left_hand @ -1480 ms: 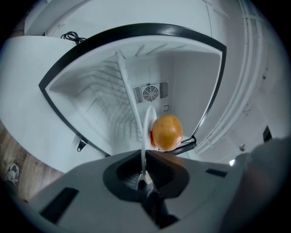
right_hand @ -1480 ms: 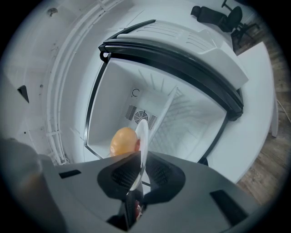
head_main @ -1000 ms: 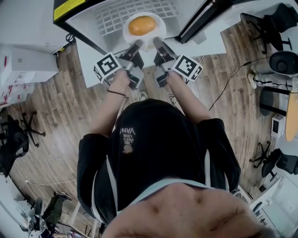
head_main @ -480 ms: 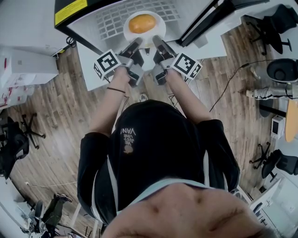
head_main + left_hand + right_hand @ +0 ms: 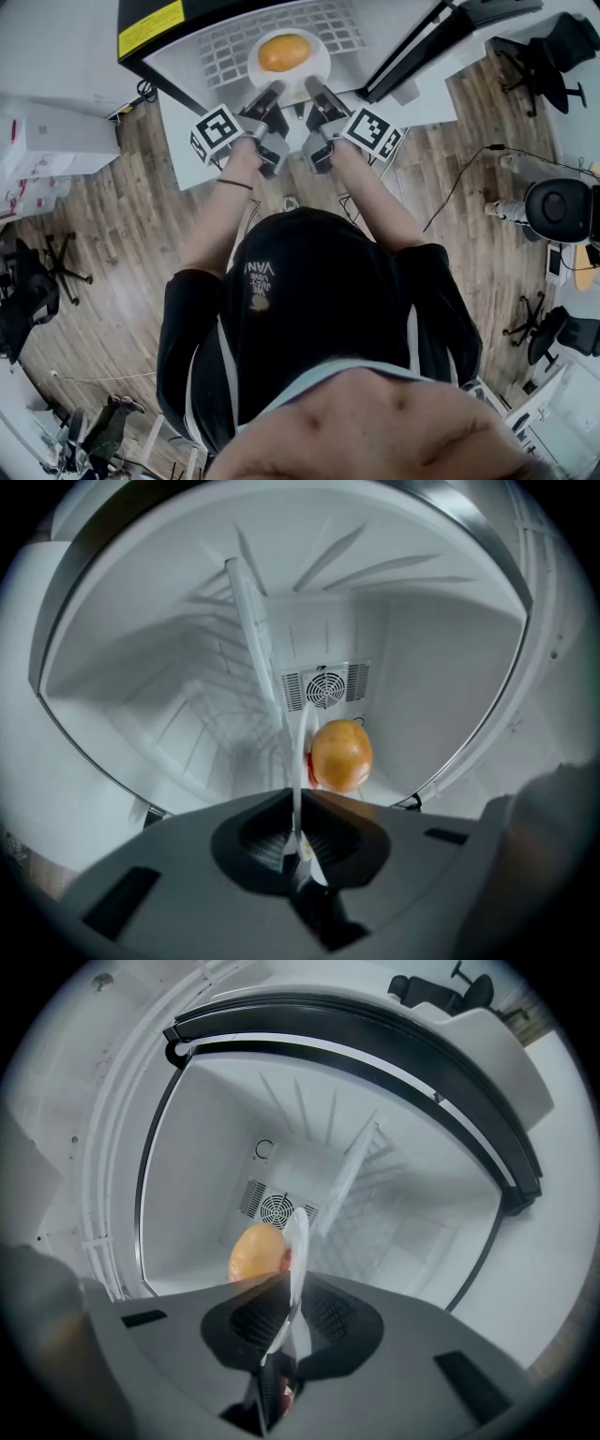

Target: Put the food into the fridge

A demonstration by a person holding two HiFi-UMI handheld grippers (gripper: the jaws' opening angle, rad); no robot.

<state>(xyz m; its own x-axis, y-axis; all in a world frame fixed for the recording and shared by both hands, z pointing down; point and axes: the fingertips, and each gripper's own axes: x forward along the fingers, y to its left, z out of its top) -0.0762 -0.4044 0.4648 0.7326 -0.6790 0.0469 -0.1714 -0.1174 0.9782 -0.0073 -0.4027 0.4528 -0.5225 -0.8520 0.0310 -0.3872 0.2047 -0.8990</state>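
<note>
Your left gripper (image 5: 274,92) and right gripper (image 5: 313,88) fingers pinch the plate's (image 5: 317,69) near rim, its orange food (image 5: 284,52) already over the fridge shelf (image 5: 225,52); setting down and letting go look all that's left.

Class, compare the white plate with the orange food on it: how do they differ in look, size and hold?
Look: the plate is white and flat; the food is an orange-brown rounded lump.
Size: the plate is wider, its rim showing round the food.
Hold: the left gripper and right gripper clamp the plate's near rim; neither touches the food, which rests on it.
Both are over the wire shelf of the fridge.
</note>
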